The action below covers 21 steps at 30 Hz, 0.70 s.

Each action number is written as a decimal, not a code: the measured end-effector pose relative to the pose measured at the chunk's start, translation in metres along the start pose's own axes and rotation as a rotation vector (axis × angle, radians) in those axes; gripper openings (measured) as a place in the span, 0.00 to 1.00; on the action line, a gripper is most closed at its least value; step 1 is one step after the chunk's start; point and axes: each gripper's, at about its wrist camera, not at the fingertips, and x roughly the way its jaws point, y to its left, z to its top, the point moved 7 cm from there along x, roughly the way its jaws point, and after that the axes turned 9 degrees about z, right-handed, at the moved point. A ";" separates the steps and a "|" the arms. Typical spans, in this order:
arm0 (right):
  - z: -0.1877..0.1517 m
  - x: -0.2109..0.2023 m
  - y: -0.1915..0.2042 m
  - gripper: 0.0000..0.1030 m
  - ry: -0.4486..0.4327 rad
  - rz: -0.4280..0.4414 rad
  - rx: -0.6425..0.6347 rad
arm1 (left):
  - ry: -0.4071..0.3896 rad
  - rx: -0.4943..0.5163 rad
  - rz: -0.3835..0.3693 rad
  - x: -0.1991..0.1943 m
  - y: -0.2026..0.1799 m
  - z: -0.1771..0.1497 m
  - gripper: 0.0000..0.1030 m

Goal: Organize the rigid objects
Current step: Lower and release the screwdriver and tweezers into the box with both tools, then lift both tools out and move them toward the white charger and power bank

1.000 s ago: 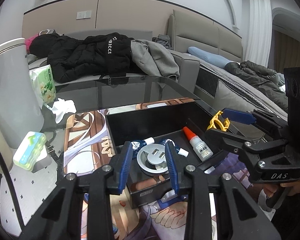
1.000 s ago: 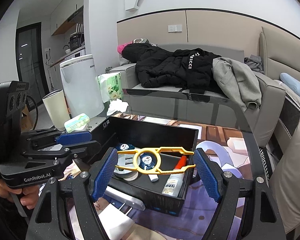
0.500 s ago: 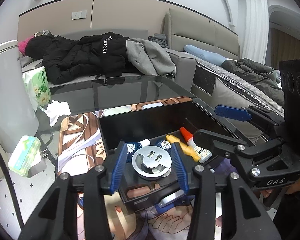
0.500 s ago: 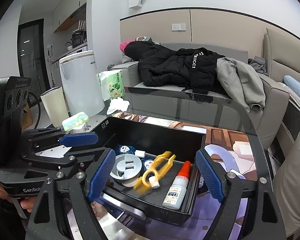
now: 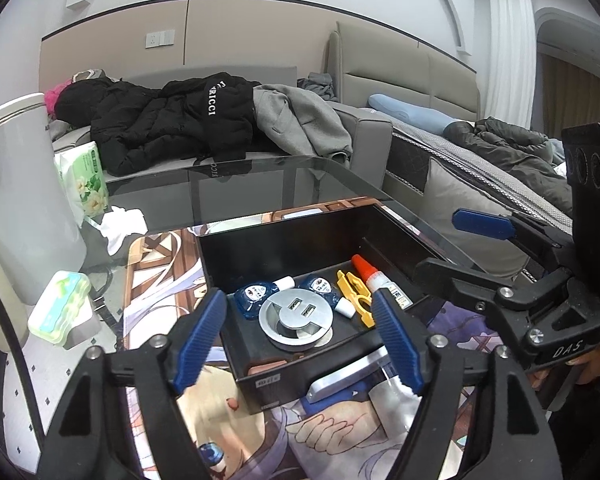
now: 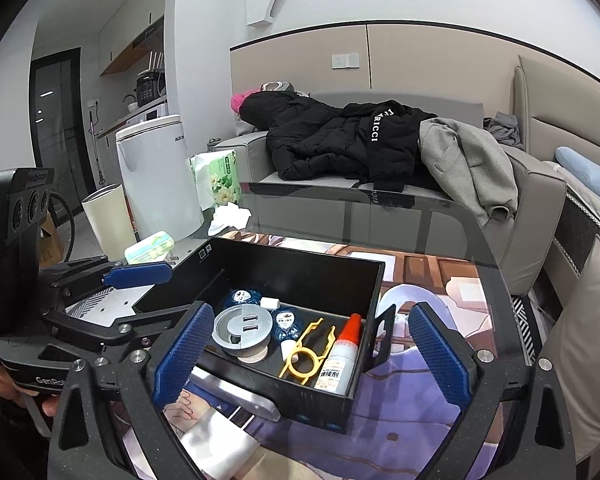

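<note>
A black open box [image 5: 284, 236] [image 6: 300, 268] sits on a printed mat on a glass table. In it lie a round silver USB socket [image 5: 296, 314] [image 6: 240, 326], two blue packets [image 5: 254, 294] [image 6: 242, 297], a yellow plastic clip [image 5: 354, 294] [image 6: 306, 354] and a red-capped glue bottle [image 5: 374, 276] [image 6: 342, 354]. My left gripper [image 5: 300, 340] is open and empty, just in front of the box's near wall. My right gripper [image 6: 312, 354] is open and empty, its fingers either side of the box's near corner.
A silver and blue item [image 5: 348, 380] lies on the mat [image 5: 156, 276] against the box's front. A white bin [image 6: 156, 172], tissue pack [image 6: 218, 176], crumpled tissue [image 6: 230, 216] and green case [image 5: 60, 308] stand at the table's left. A sofa with coats [image 6: 360, 140] is behind.
My right gripper opened and dropped the yellow clip into the box beside the glue bottle. My left gripper opened wider and both drew back slightly from the box.
</note>
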 end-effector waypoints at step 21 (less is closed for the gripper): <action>-0.034 -0.014 0.011 0.99 0.102 0.005 -0.029 | 0.044 0.006 0.068 -0.013 0.004 -0.022 1.00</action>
